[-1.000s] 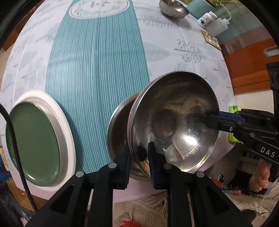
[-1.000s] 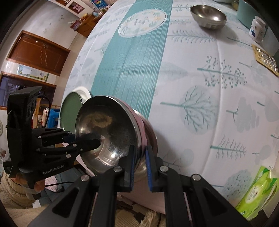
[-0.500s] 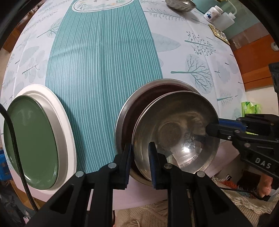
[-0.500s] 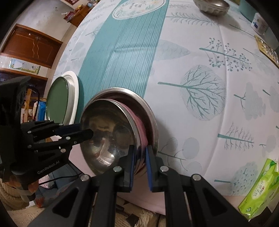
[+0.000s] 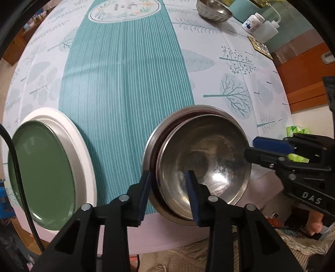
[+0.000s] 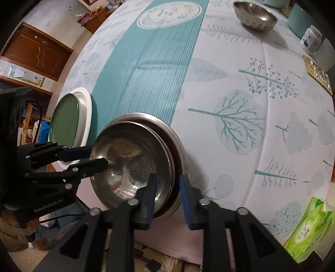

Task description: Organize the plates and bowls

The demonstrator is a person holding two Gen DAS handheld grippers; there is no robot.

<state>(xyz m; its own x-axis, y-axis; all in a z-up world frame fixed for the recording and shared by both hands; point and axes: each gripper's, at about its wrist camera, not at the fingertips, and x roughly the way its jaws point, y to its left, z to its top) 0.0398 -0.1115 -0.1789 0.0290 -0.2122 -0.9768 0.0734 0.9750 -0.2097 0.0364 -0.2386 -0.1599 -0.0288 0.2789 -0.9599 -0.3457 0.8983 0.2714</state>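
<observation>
A: The table (image 5: 125,87), under its teal and white cloth, carries everything. What could go wrong there?

B: The bowl stack (image 5: 201,165) sits at the near edge, its near rim about at the cloth's drop. A nudge from either tool as it backs out could tip the stack off toward the rug.

A: And the top steel bowl (image 6: 134,165)?

B: It lies nested in the stack but looks slightly off-centre, with a dark reddish rim showing along its far-left side in the left view. If a pad catches its lip on the way out, it could be dragged up again and clatter.

A: How do the tongs stand?

B: The left gripper (image 5: 168,194) has its fingers spread, one on each side of the stack's near rim, and no pad visibly presses the metal. The right gripper (image 6: 167,193) straddles the right side of the rim the same way, also parted. Both have just been opening, with the rim between the pads.

A: What differs from a second ago?

B: Then the top bowl was tilted steeply and pinched at both sides; now it lies down in the stack and both pinches are released.

A: Anything smaller nearby?

B: The green plate (image 5: 41,180) on its white plate, at the near left, also overhangs the edge. The far steel bowl (image 6: 254,15) has yet to be gathered.
</observation>
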